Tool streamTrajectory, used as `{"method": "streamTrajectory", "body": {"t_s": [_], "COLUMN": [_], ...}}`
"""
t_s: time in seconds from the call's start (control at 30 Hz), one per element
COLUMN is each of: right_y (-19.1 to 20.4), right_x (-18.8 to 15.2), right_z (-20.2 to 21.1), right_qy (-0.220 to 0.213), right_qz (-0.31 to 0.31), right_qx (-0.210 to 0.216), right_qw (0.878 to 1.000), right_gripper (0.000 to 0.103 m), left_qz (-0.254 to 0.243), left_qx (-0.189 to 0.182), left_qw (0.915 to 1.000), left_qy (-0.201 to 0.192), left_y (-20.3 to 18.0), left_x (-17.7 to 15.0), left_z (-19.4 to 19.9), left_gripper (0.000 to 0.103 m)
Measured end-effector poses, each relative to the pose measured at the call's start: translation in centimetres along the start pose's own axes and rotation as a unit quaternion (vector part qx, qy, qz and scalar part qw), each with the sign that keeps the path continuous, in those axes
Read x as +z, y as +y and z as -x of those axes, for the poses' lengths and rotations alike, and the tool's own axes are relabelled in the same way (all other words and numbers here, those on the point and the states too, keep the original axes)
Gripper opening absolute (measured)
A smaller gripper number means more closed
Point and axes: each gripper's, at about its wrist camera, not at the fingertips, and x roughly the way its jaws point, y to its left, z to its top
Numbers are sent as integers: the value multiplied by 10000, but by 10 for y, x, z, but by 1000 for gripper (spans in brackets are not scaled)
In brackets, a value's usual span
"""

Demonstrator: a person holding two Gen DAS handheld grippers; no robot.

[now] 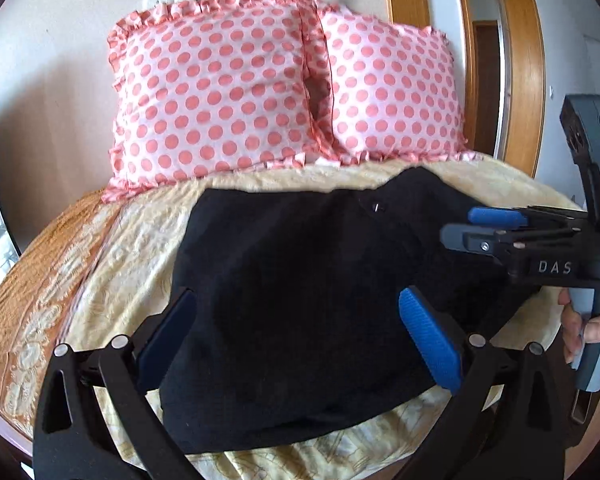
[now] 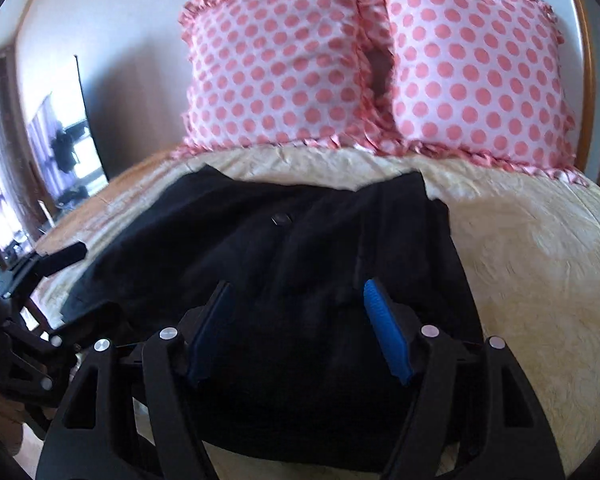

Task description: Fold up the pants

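The black pants (image 1: pixel 300 300) lie folded into a compact block on the cream bedspread (image 1: pixel 112 264) of the bed, near its front edge, with a small button (image 2: pixel 280 218) showing toward the far side of the cloth. Behind them, two pink polka-dot pillows (image 1: pixel 220 96) lean against the wall at the head of the bed.

The left claw (image 1: pixel 300 336) hangs over the near part of the pants with its blue-padded fingers (image 1: pixel 428 340) spread wide; nothing sits between them (the cloth only lies below). The right claw (image 2: pixel 300 328) is likewise spread wide above the near right part of the pants and has hold of nothing. In the left wrist view the right claw (image 1: pixel 460 226) comes in from the right, over the far right corner of the pants, with the person's hand (image 1: pixel 588 332) wrapped round its grey handle. In the right wrist view the left claw (image 2: pixel 64 256) shows at the left edge, beside the left side of the pants.
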Motion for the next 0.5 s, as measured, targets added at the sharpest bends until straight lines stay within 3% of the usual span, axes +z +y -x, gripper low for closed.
{"method": "streamTrajectory", "body": {"t_s": [0.13,0.23,0.4,0.5], "right_y": [0,9,-7,-14], "right_x": [-36,-35,-1,25], "right_z": [10,13,24,9], "right_qy": [-189,-268,-364,-177], "right_qz": [146,232,-296,-379], "right_qx": [-457,-731,-69,18], "right_qw": [9987,9967,9989,9991], "right_gripper": [69,70,70,70], "left_qz": [74,14,323,554], "left_qx": [-165,-108,-359,-717], "left_qw": [9996,9998,9988,9959], "left_qy": [195,170,-101,66], "left_y": [5,4,19,30], "left_x": [-25,-26,14,47], "left_z": [-10,-7,6,-13], "left_gripper": [101,101,101,101]}}
